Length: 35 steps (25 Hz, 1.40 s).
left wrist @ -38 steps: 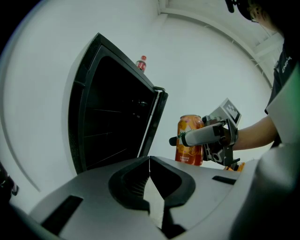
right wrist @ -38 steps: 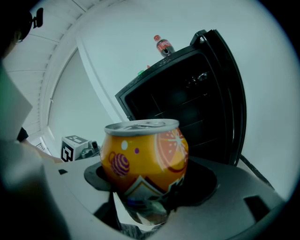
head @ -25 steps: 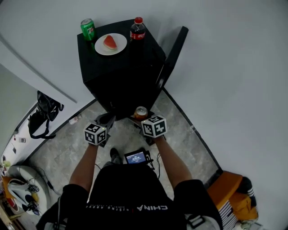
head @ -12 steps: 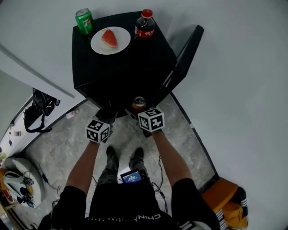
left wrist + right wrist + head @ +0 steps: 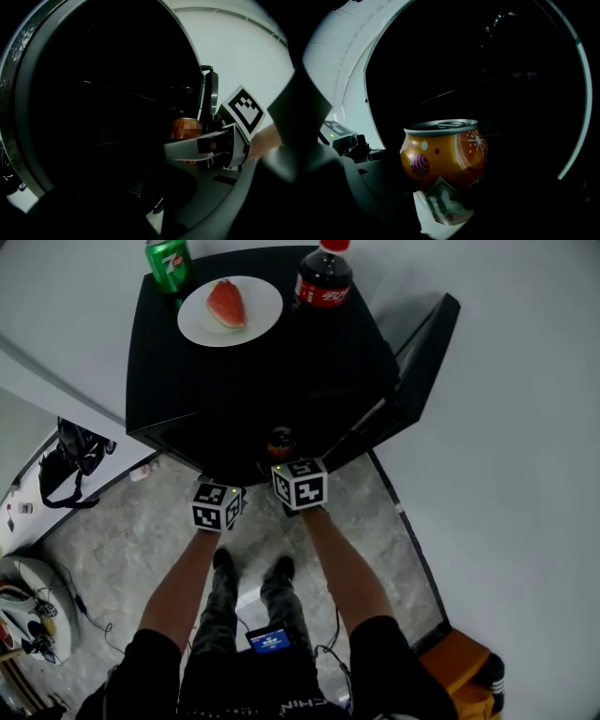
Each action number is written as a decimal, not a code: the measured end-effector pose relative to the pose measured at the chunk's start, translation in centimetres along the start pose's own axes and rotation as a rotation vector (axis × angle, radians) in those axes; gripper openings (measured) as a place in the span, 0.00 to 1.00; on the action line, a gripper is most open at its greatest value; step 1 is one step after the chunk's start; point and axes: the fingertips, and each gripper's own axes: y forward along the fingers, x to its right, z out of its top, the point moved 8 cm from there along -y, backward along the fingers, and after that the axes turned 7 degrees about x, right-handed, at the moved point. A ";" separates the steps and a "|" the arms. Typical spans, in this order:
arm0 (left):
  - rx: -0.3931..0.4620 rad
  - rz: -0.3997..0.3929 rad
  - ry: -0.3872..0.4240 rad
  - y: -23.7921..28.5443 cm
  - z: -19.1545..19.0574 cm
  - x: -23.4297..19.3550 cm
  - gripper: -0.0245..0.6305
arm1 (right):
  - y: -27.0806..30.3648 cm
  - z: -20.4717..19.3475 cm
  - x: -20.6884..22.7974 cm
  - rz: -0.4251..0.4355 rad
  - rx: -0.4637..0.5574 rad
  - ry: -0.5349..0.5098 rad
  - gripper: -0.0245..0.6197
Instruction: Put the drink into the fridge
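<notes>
Right tool [image 5: 446,190]: you hold it clenched on the orange can [image 5: 443,152], upright | Can: ahead of your tool, at the fridge [image 5: 253,381] opening | Left tool [image 5: 215,489]: just left of your right tool, grip state too dark to tell | Fridge door [image 5: 417,357]: open, right of both tools.

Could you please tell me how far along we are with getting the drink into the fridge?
The door of the small black fridge already stands open, and the orange printed drink can is upright in the tongs of the right gripper. In hand: the can is at the fridge's opening. Left: set it down inside, release, shut the door.
</notes>
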 end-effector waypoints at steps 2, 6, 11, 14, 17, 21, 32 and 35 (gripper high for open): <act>0.012 0.041 -0.002 1.1 -0.3 -0.7 0.06 | 0.9 -0.1 0.5 -0.016 0.020 -0.011 0.60; 0.016 0.108 -0.014 2.8 -1.1 -2.0 0.10 | 2.8 -0.8 1.8 -0.049 0.029 -0.026 0.60; 0.016 0.180 -0.048 4.8 -2.4 -3.4 0.16 | 5.3 -1.3 3.8 -0.088 0.037 -0.028 0.60; 0.017 0.230 -0.039 5.6 -2.8 -3.9 0.16 | 6.4 -1.5 4.8 -0.102 0.057 -0.060 0.60; 0.015 0.258 -0.027 6.3 -3.1 -4.4 0.16 | 7.5 -1.6 5.3 -0.105 0.083 -0.113 0.60; 0.016 0.280 -0.012 6.9 -3.4 -4.7 0.16 | 8.2 -1.3 4.8 -0.082 0.110 -0.158 0.60; 0.017 0.312 0.005 8.2 -3.3 -5.6 0.16 | 11.1 -0.7 5.2 -0.095 0.189 -0.186 0.60; 0.012 0.318 0.019 8.5 -3.1 -5.5 0.16 | 11.2 -0.8 5.2 -0.079 0.174 -0.203 0.60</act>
